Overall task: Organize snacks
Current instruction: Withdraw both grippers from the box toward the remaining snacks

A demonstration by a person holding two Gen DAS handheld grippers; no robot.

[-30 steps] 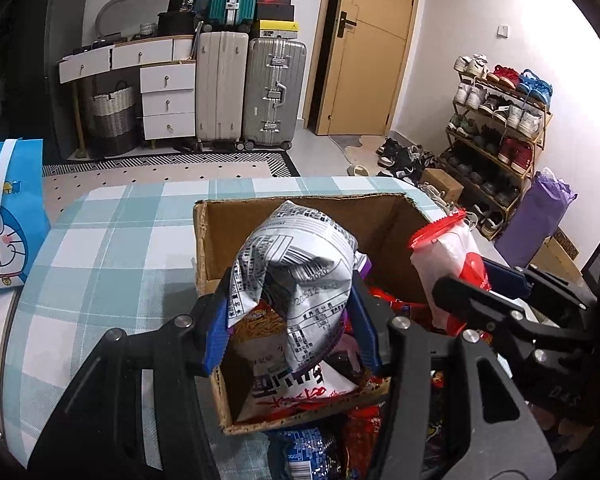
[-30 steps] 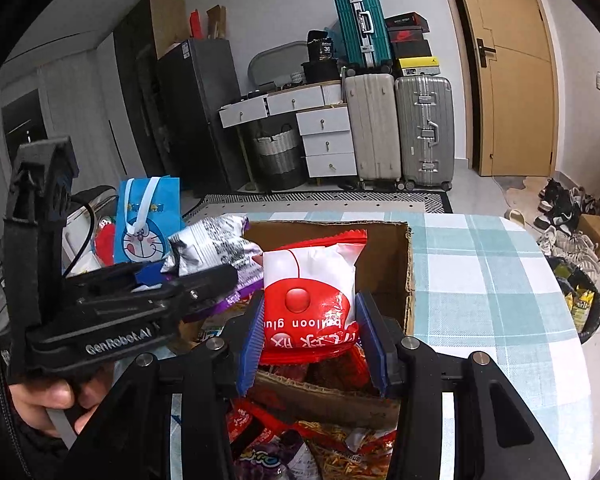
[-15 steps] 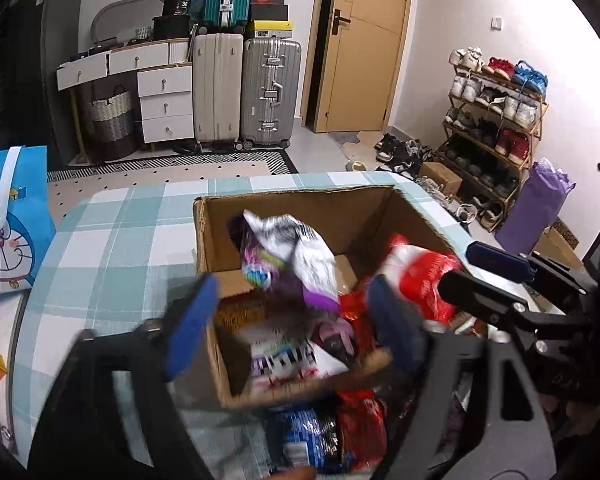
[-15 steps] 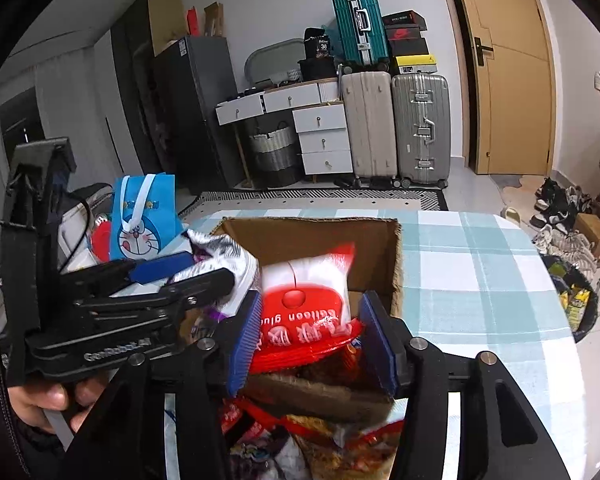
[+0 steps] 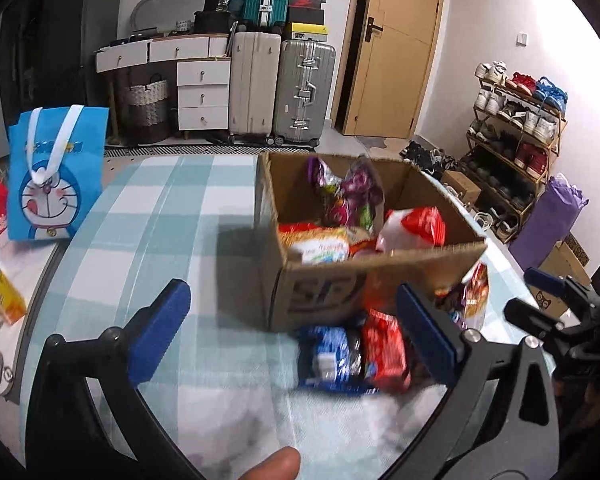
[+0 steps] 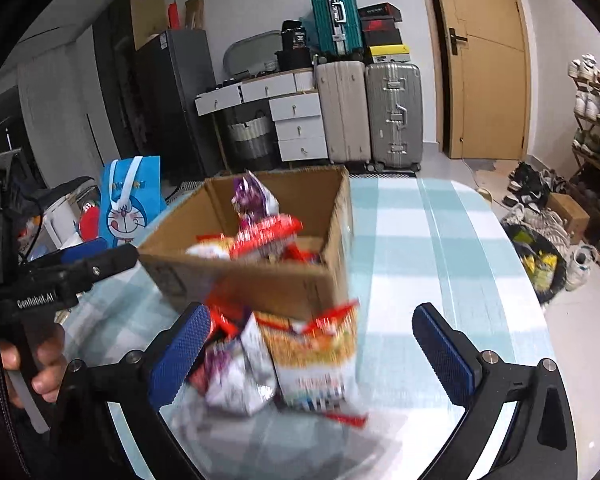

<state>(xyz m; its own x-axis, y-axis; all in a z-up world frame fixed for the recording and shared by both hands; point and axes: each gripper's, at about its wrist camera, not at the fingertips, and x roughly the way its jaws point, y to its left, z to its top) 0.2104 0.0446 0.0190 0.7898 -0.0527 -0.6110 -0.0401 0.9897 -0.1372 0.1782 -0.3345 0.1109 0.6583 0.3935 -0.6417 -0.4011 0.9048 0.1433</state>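
Cardboard box (image 5: 324, 292) on checked tablecloth (image 5: 160, 208), holds snack packets: purple packet (image 5: 356, 192) leaning on far wall, red-and-white packet (image 5: 416, 226), orange packet (image 5: 320, 242). More packets (image 6: 300, 356) loose on cloth against box's near wall. Left gripper (image 5: 296, 332) jaws just opened wide, nothing between pads. Right gripper (image 6: 312, 350) likewise, wide, empty, above loose pile. Blue cartoon bag (image 5: 56, 172) off to left, apart from box.

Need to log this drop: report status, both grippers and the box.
Left gripper, right gripper open, empty. Red-white packet in cardboard box. Loose snacks in front.
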